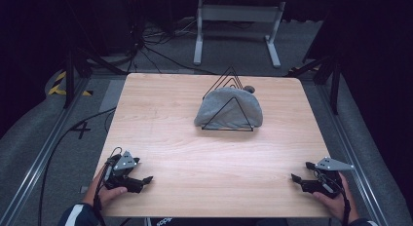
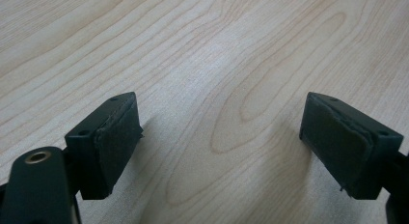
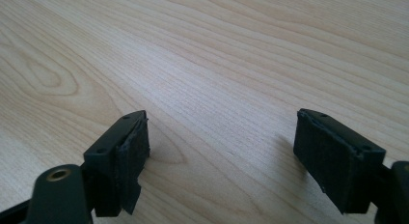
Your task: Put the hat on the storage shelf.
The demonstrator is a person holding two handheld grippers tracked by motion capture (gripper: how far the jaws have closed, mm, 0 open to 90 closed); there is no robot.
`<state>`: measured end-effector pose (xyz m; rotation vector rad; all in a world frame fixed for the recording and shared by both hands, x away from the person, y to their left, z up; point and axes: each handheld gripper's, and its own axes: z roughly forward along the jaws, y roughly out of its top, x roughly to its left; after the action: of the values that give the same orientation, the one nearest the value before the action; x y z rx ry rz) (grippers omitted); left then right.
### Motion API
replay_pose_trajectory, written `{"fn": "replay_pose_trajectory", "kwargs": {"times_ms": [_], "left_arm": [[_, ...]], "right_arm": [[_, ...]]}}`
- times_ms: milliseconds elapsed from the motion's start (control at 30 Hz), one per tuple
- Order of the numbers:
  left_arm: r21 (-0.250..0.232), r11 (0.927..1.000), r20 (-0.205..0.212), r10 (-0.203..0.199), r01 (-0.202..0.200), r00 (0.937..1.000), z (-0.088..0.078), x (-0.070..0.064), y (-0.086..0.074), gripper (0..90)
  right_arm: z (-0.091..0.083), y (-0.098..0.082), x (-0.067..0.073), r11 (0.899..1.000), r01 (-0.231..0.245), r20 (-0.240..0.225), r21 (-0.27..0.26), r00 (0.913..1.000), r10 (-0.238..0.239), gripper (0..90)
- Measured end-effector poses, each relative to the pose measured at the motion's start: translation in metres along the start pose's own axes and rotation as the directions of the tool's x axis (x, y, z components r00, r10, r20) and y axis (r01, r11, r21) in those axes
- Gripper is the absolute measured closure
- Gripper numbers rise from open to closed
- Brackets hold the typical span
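Dark room beyond the rig, grey carpeted floor all round, and one white metal stand with two legs at the back. Loose black cables run over the floor at back left, and I count two patches of yellow-black hazard tape, one each side.

One table, light wood grain, rounded corners, takes up the middle of the high view. Grey rails run along its left and right sides, one apiece.

On the table, toward the far edge and a little right of centre: one black wire rack built of triangular frames. I count roughly four triangles, three bunched at the back and one at the front. One grey cloth is heaped in the rack between those frames, bulging out past the front triangle on both sides. A small dark grey lump shows just behind the cloth; I cannot tell what it is.

Two grippers, both well apart from the rack, at the near corners. Left gripper sits low over the near left of the table in my left hand, jaws spread wide, bare wood between the pads. Right gripper at the near right in my right hand, jaws likewise wide, nothing between its pads but table.
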<state>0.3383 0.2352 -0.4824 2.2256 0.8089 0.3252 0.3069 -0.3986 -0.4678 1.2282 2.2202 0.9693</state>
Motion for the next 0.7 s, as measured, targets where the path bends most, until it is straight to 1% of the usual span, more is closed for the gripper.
{"fn": "replay_pose_trajectory", "kwargs": {"times_ms": [100, 433, 600, 700], "left_arm": [[0.000, 1.0000, -0.006, -0.004, 0.004, 1.0000, -0.0001, 0.0003, 0.0001, 14.7], [-0.002, 1.0000, -0.006, 0.000, 0.000, 1.0000, 0.0001, 0.0006, 0.0002, 14.6], [-0.002, 1.0000, -0.006, -0.006, 0.006, 1.0000, 0.0003, 0.0004, 0.0002, 14.3], [0.007, 1.0000, -0.004, -0.006, 0.006, 1.0000, -0.0003, 0.0007, 0.0003, 14.2]], "right_arm": [[0.0000, -0.0001, -0.0002, 1.000, 0.000, 0.001, 0.000, 1.0000, 0.000, 20.2], [-0.0001, 0.0002, -0.0006, 1.000, -0.004, 0.004, 0.002, 1.0000, 0.004, 20.0], [-0.0001, 0.0002, -0.0006, 1.000, -0.004, 0.005, 0.002, 1.0000, 0.004, 20.0], [-0.0003, 0.0000, -0.0008, 1.000, -0.007, 0.008, 0.000, 0.9999, 0.007, 20.0]]}}
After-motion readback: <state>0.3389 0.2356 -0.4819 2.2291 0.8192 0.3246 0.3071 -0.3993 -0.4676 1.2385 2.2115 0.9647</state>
